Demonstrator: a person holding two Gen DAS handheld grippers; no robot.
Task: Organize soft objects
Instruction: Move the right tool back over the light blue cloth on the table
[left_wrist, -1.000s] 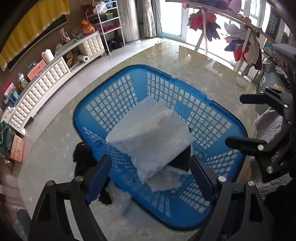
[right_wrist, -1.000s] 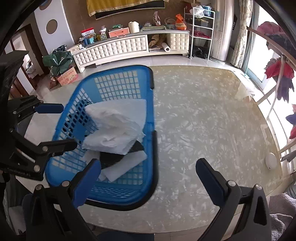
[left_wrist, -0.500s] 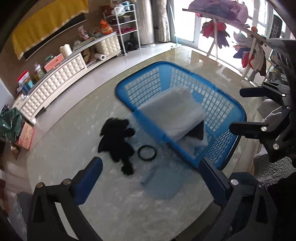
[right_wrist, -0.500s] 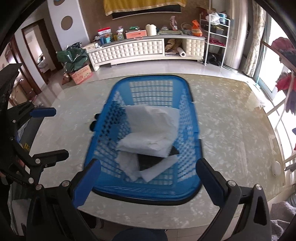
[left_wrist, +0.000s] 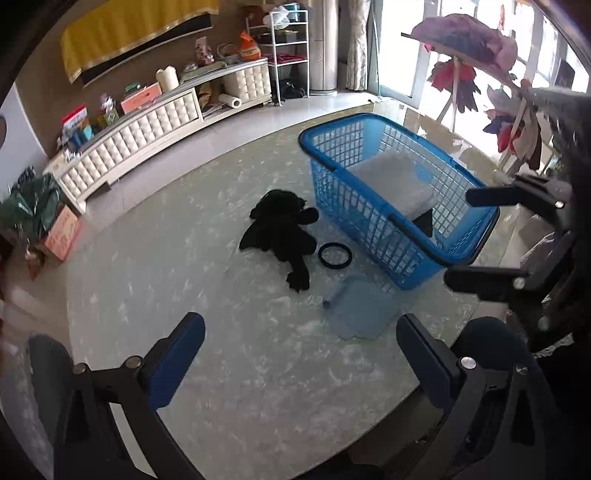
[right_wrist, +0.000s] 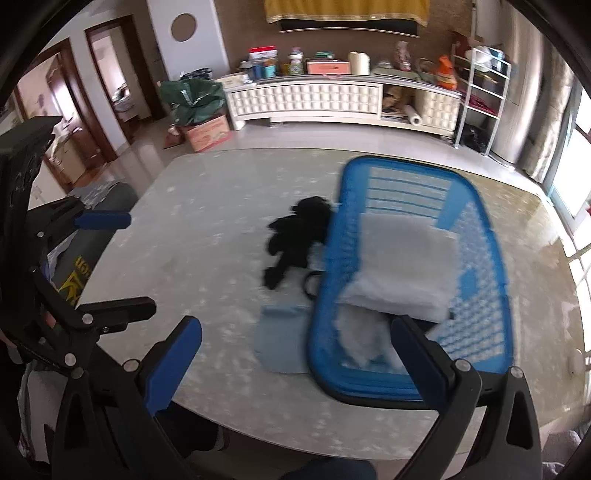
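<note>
Both grippers hang above the marble table (left_wrist: 155, 258) with jaws apart and nothing between them: left gripper (left_wrist: 299, 354), right gripper (right_wrist: 295, 343). The blue basket (left_wrist: 373, 225) holds a folded white cloth (right_wrist: 402, 266). The left view clearly shows a black ring (left_wrist: 335, 255) between the black plush toy (left_wrist: 280, 232) and the basket; the right view is blurred there. A light blue cloth (right_wrist: 282, 339) lies beside the basket.
</note>
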